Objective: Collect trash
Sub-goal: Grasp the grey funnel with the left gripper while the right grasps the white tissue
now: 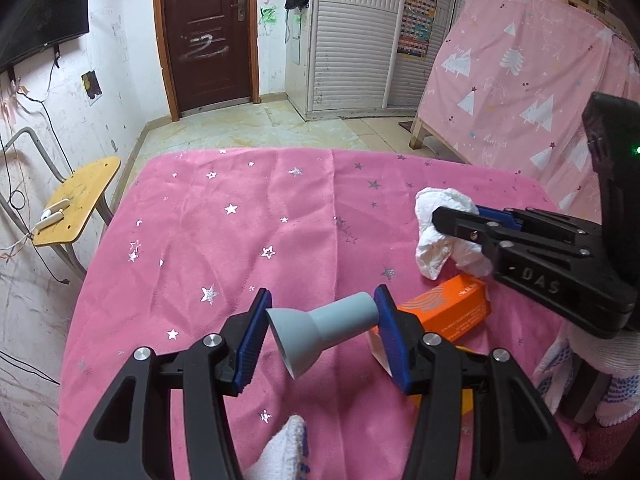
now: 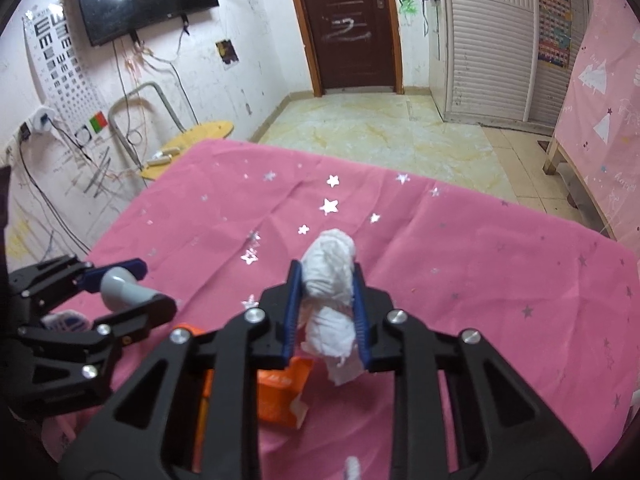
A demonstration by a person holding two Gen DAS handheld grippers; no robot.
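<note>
My left gripper [image 1: 322,320] is shut on a grey-blue funnel-shaped plastic piece [image 1: 320,330], held above the pink star cloth [image 1: 240,240]. My right gripper [image 2: 326,308] is shut on a crumpled white tissue [image 2: 330,280]; it shows at the right of the left wrist view [image 1: 456,220] with the tissue [image 1: 436,236] hanging from it. An orange carton [image 1: 452,306] lies on the cloth beneath both grippers and shows under my right gripper [image 2: 280,392]. The left gripper [image 2: 120,280] with the funnel piece [image 2: 120,288] appears at the left of the right wrist view.
A yellow wooden chair [image 1: 76,200] stands off the table's left side by the wall with cables. A pink tree-print curtain [image 1: 520,80] hangs at the right. A dark door [image 1: 208,32] and tiled floor [image 2: 380,136] lie beyond the table's far edge.
</note>
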